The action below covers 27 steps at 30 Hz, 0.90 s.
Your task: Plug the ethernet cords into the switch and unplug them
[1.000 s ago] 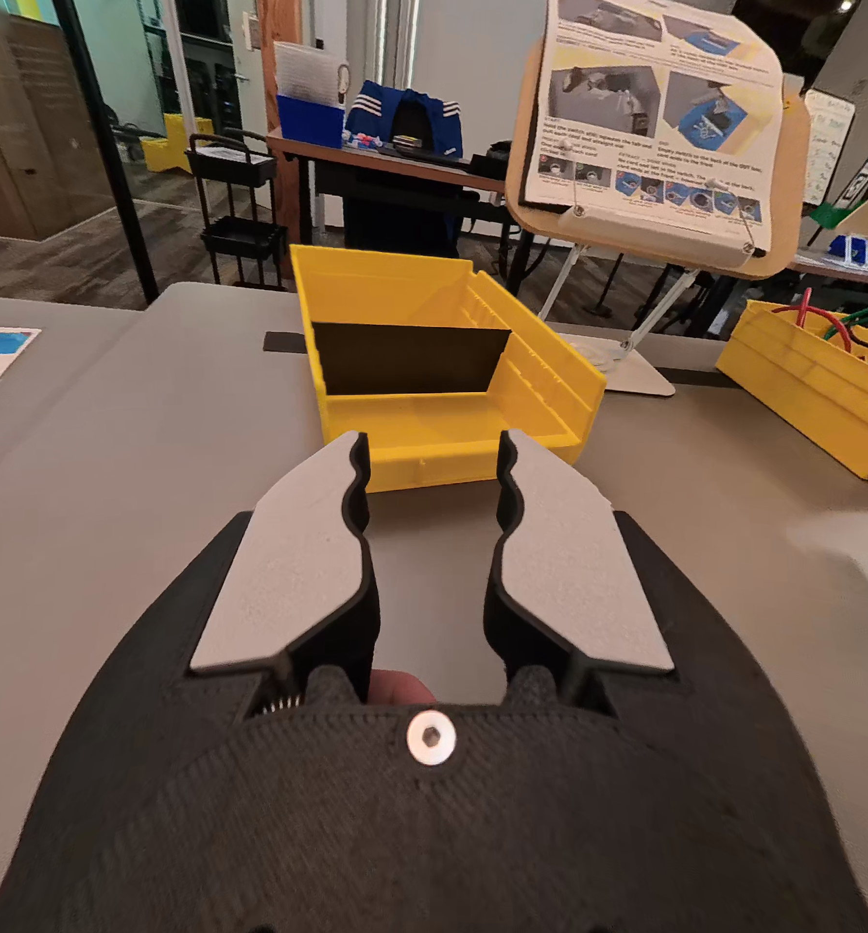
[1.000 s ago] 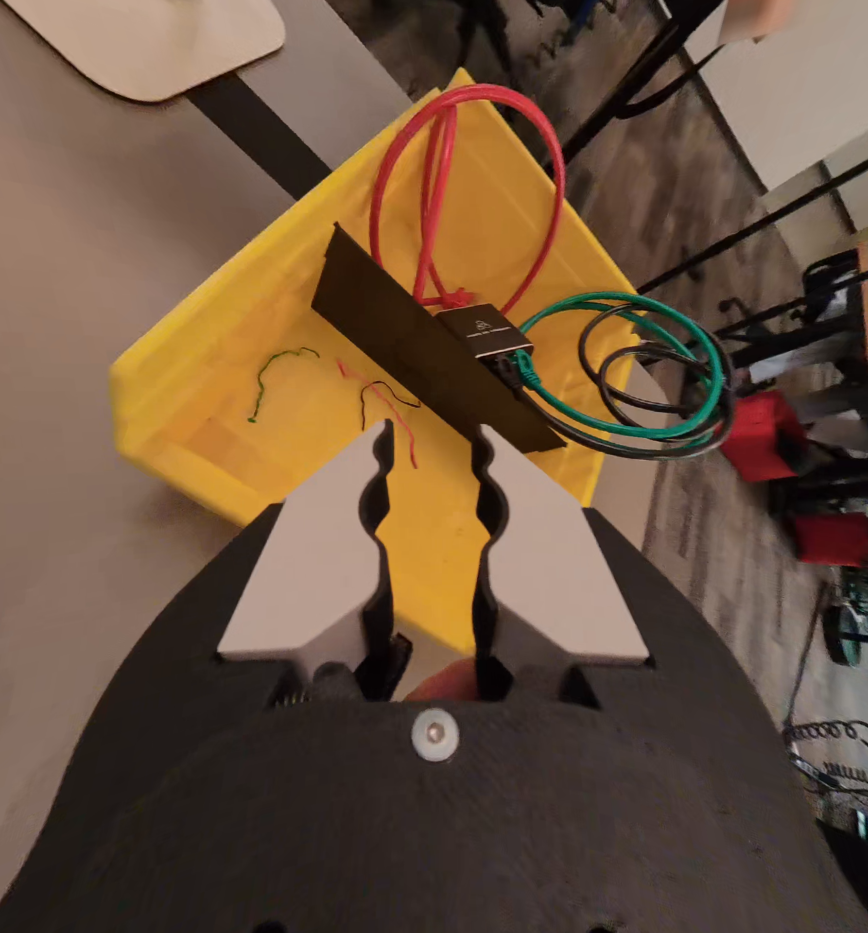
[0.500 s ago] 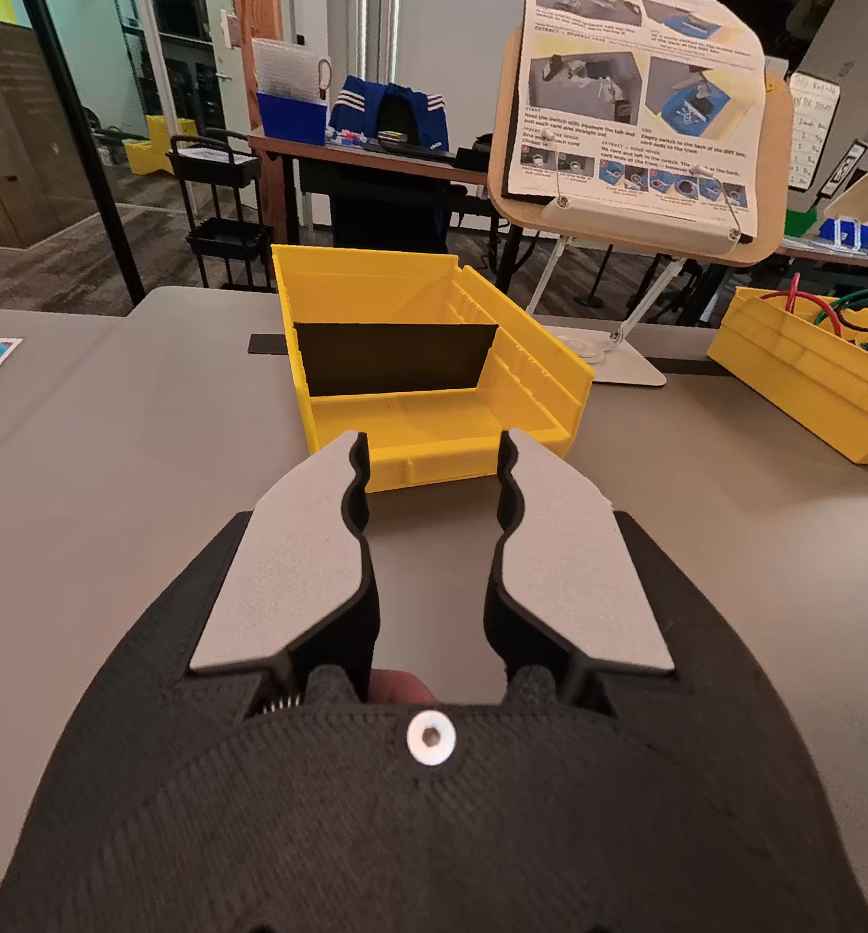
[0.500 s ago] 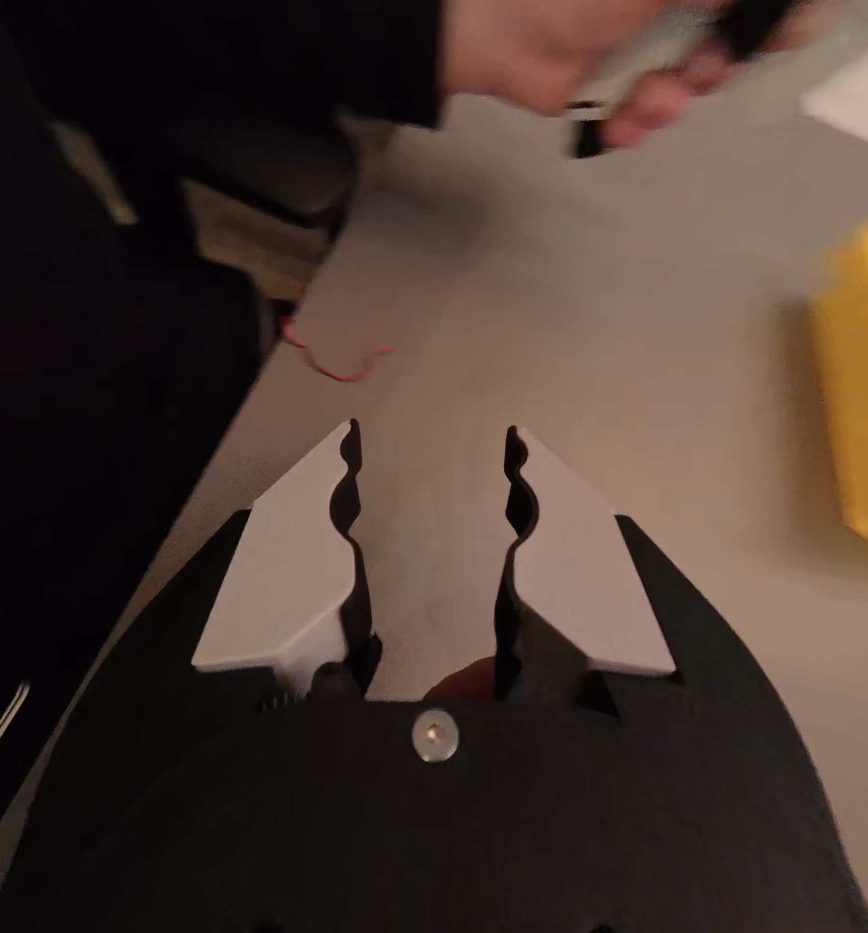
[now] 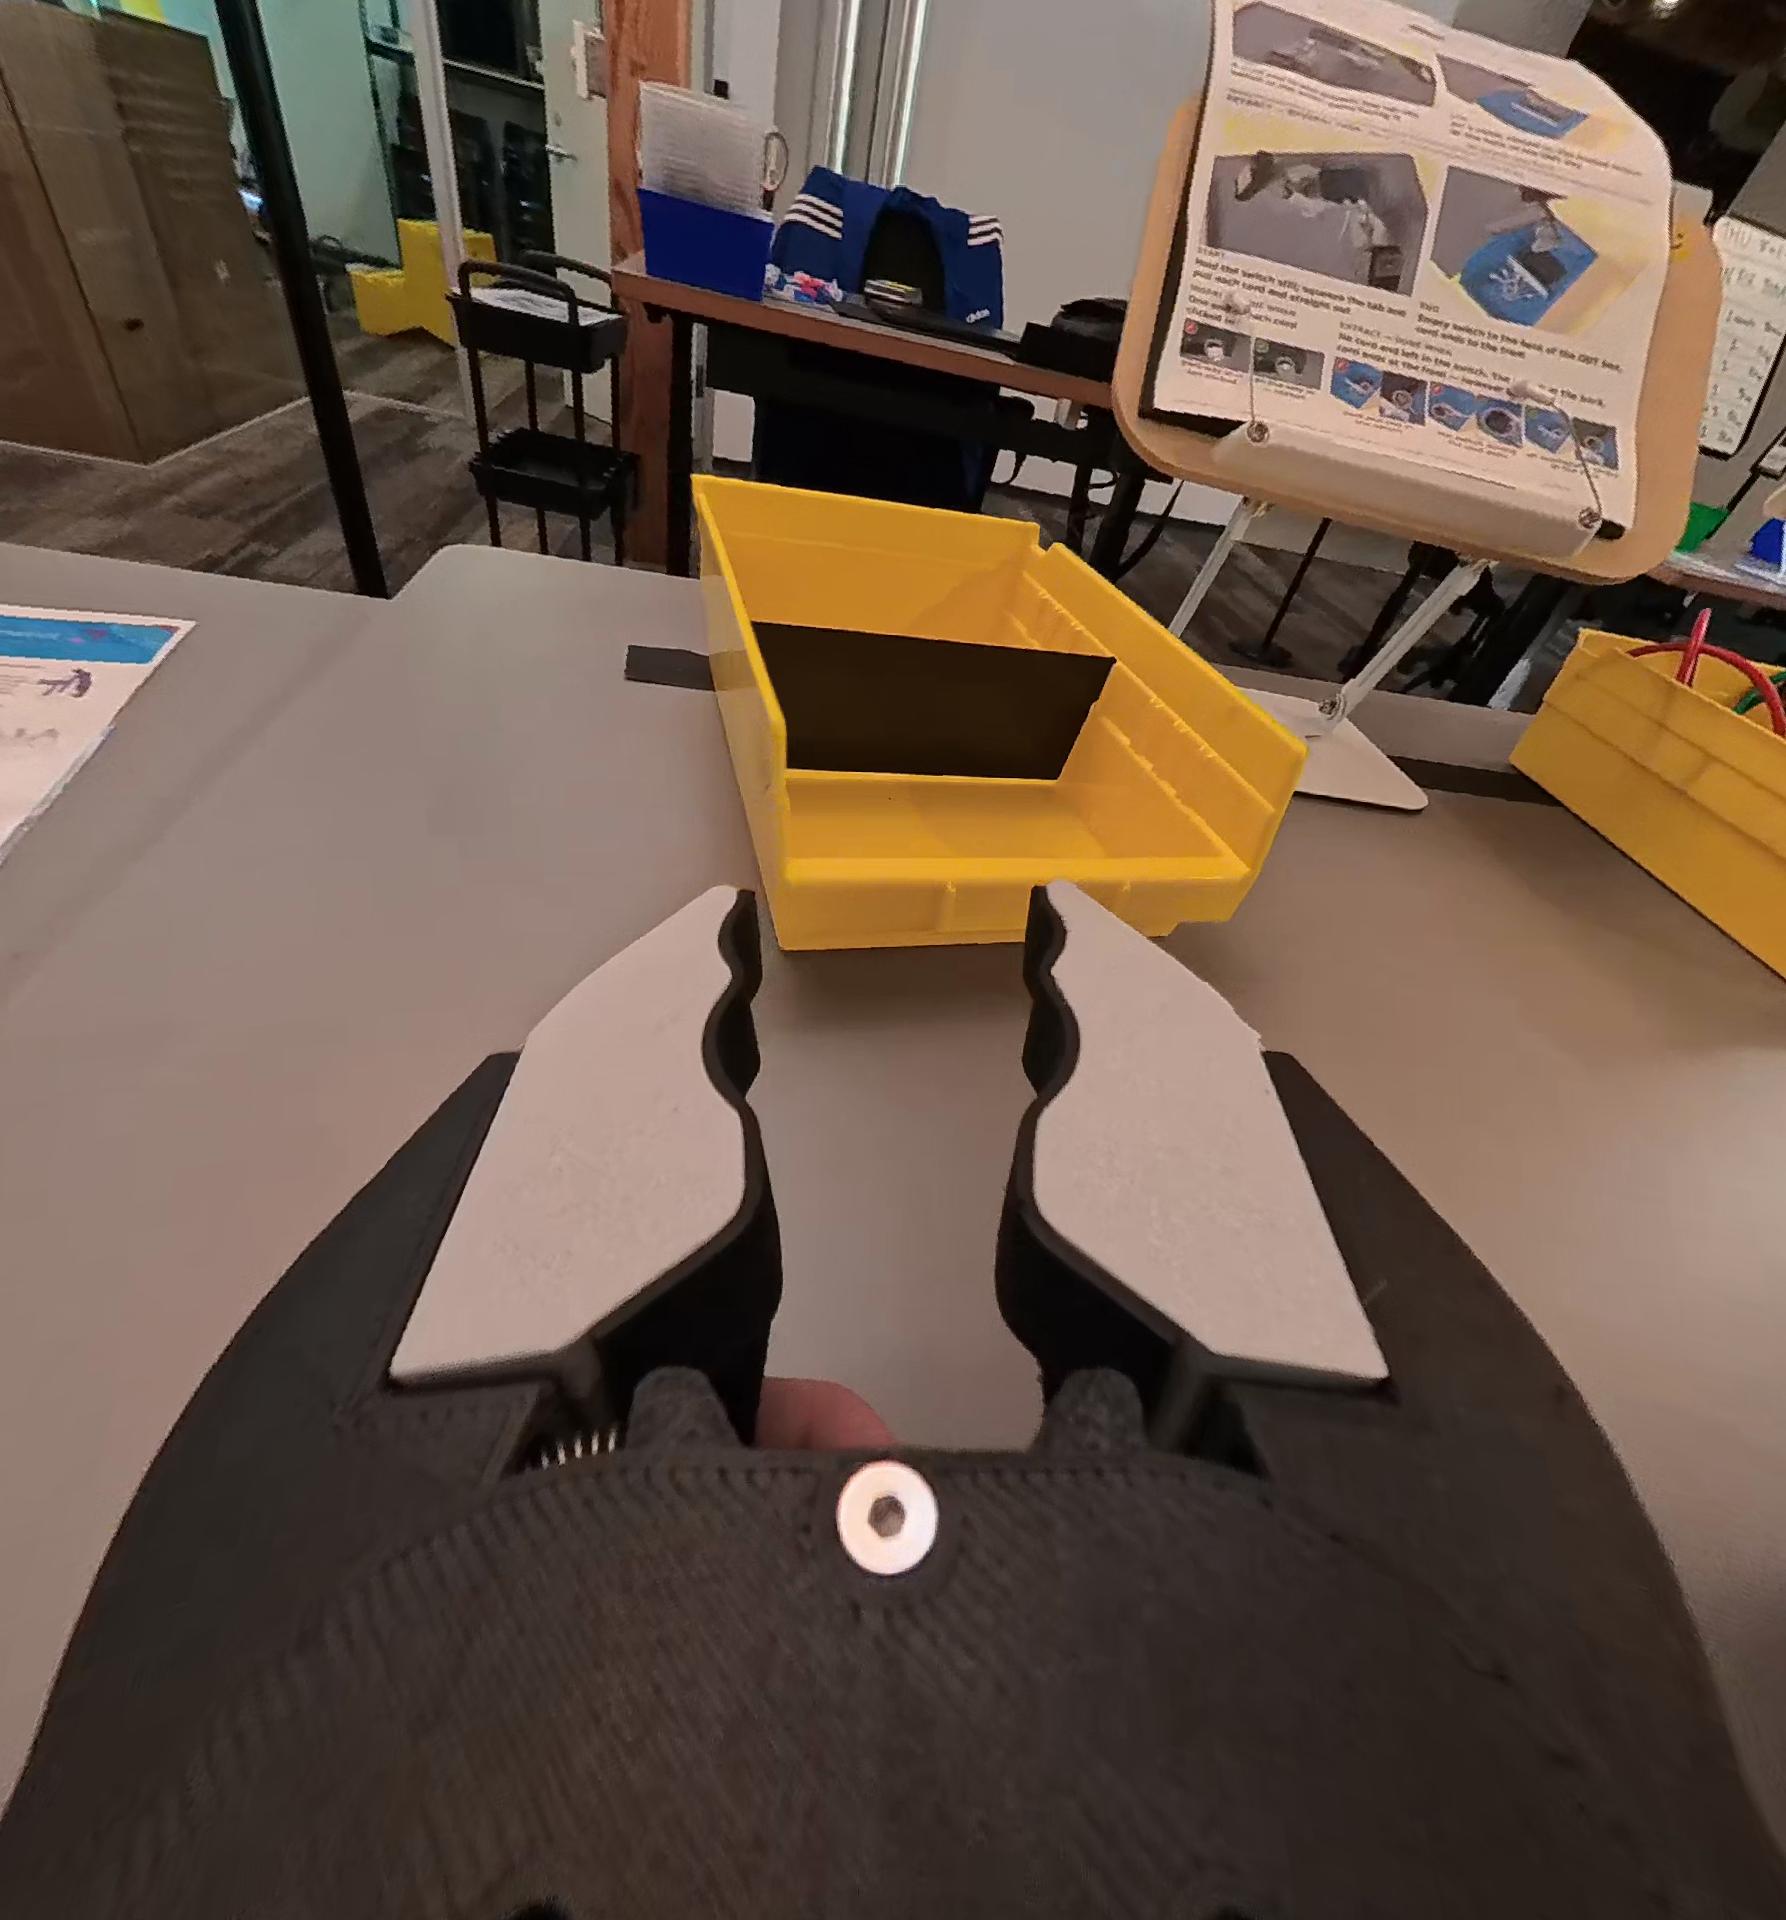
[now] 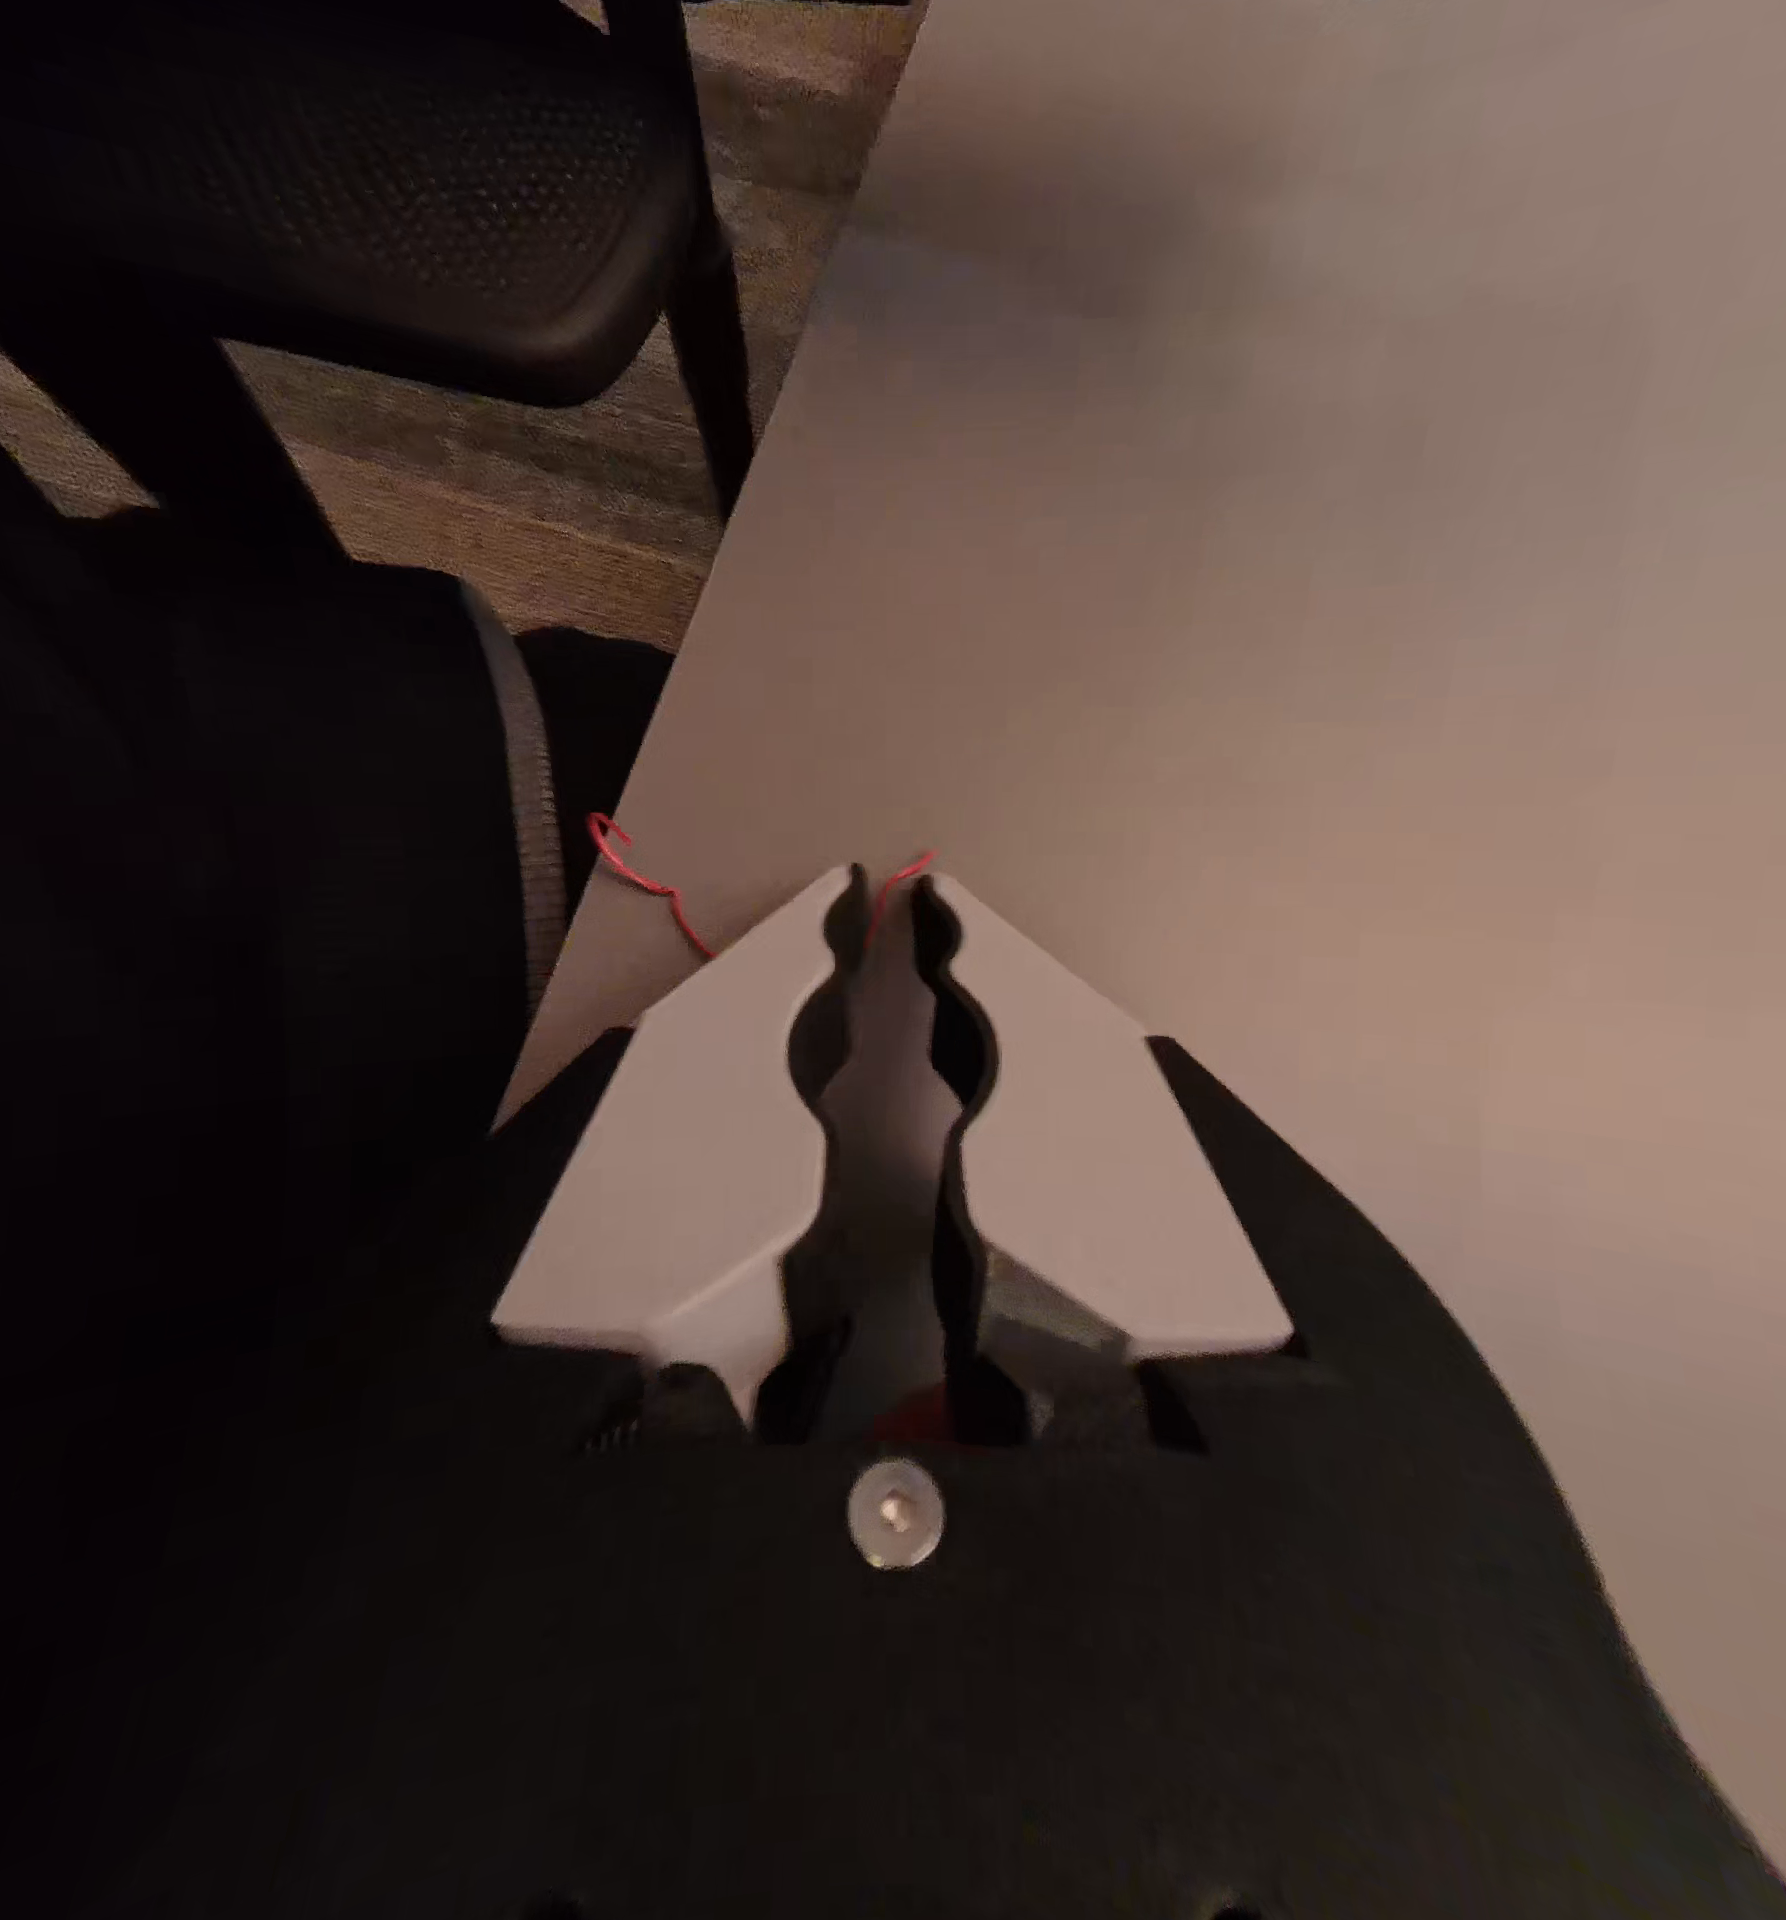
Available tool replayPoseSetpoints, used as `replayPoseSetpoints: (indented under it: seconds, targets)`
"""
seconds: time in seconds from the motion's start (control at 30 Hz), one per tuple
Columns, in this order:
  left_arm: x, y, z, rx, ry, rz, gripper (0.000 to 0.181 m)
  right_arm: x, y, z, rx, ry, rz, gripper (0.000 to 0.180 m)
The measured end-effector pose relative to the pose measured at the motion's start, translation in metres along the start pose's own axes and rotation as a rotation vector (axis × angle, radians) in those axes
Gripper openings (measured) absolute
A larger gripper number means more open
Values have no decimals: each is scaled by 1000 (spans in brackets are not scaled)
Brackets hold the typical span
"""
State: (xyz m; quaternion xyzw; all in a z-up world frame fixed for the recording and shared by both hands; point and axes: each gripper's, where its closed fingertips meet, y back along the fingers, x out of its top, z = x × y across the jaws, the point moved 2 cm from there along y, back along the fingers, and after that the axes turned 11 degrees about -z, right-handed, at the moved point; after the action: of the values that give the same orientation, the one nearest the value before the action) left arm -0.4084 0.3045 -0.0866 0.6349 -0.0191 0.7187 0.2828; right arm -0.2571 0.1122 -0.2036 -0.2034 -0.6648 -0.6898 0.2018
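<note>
Left wrist view, spread left claw (image 5: 891,909), yellow bin (image 5: 982,862); right claw (image 6: 887,881) pinching red wire (image 6: 650,883).

Left view low, level over table (image 5: 349,935); right view steep (table edge close).

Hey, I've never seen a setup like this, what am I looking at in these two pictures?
A person holds two hand-held pincer tools, each with a camera looking along its jaws. The left gripper view: jaws open, empty, above a grey table, facing a yellow bin with a black divider; a second bin at right holds coloured cables. The right gripper view: the table edge, jaws nearly closed around a thin red wire tie; whether it is pinched is unclear.
</note>
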Motion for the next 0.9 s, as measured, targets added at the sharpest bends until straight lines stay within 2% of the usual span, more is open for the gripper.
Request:
replayPoseSetpoints:
  seconds: [0.03, 0.2, 0.27, 0.33, 0.43, 0.53, 0.6, 0.63, 0.7, 0.73, 0.87, 0.9]
  targets:
    - [0, 1, -1, 2, 0, 1, 48, 0, 0, 0, -26, 17, 3, 0]
    - [3, 2, 4, -6, -14, 9, 48, 0, 14, 10, -83, 11, 43, 0]
    - [2, 1, 7, -11, -35, 3, 48, -3, 45, 26, -116, -45, 106, 0]
    - [0, 0, 10, -13, -59, -3, 49, -24, 97, 59, -235, -122, 147, 0]
    - [-2, -3, 13, -30, -51, -7, 50, -99, 206, 130, -562, -292, 141, 0]
    - [-5, -12, 18, -42, -58, -27, 51, -206, 322, 186, -908, -462, 38, 0]
    - [-2, -20, 24, -39, -85, -31, 54, -279, 368, 207, -1021, -561, -94, 0]
    - [3, -24, 24, -17, -108, -26, 57, -305, 379, 213, -1034, -608, -106, 1]
    - [18, -31, 28, -15, -120, -7, 62, -353, 380, 218, -965, -736, -164, 36]
    - [26, -35, 29, -15, -126, -2, 66, -372, 381, 221, -970, -773, -208, 47]
    - [50, -64, 23, 43, -185, -30, 82, -404, 404, 219, -1108, -758, -286, 37]
    - [54, -72, 20, 60, -181, -37, 87, -407, 415, 216, -1160, -747, -287, 22]
